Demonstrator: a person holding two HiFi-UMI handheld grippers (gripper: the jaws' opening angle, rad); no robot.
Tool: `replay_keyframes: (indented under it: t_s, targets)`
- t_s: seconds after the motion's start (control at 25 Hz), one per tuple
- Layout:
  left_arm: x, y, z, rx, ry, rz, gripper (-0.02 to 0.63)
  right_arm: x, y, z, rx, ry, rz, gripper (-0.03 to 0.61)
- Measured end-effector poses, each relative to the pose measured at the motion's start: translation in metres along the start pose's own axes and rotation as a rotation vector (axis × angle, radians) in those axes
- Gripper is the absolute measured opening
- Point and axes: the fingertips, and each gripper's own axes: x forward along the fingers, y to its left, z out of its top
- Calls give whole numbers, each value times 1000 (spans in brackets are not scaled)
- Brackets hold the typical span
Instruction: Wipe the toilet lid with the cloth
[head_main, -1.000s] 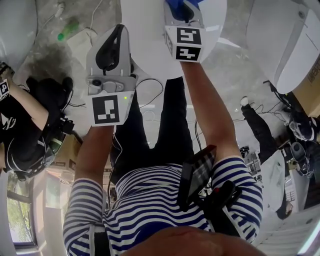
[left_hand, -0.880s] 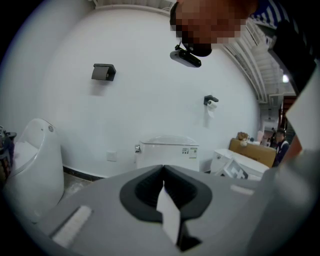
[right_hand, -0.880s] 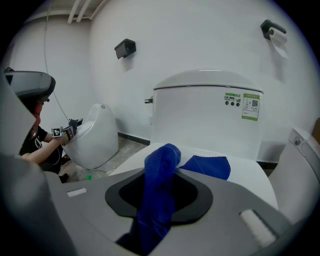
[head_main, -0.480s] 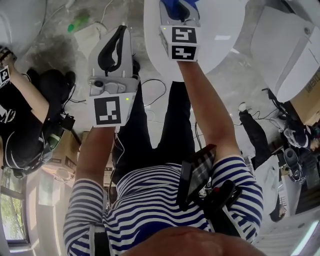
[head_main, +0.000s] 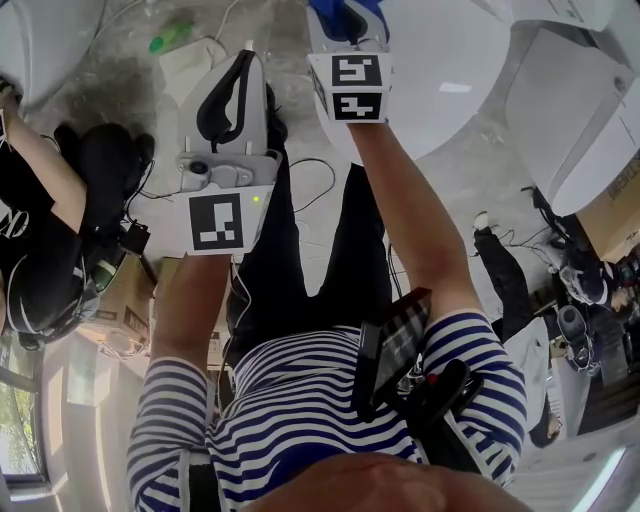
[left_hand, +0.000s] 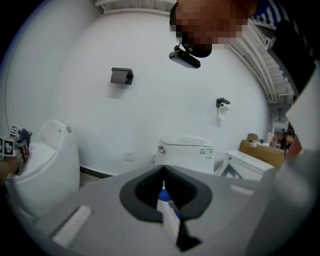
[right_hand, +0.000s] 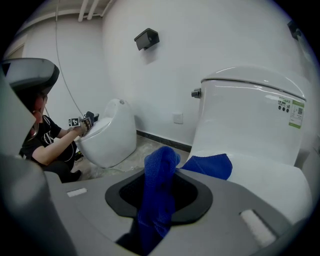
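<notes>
Right gripper (right_hand: 159, 176) clamps blue cloth (right_hand: 156, 212); left gripper (left_hand: 163, 186) closed, empty. Risk: cloth may slip out while dragging over toilet lid (right_hand: 276, 181) ahead.

Blue cloth (right_hand: 210, 166) on toilet lid (right_hand: 267, 186)

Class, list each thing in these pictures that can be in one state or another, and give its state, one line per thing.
Left tongs: shut, holding nothing.
Right tongs: shut on the blue cloth.
Blue cloth: pinched at one end, free end appears to lie on the toilet lid.
Toilet lid: down, closed.
</notes>
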Motion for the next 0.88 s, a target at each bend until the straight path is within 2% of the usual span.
replay_keyframes:
  t_s: [0.52,0.88]
  targets:
    - [-9,10,8,-6,-8,11,2,-3,10,13,7,-5,5,115]
    - [-19,-24,53,2,-57,-5,2,-58,-2,58,-15,-75,-10,115]
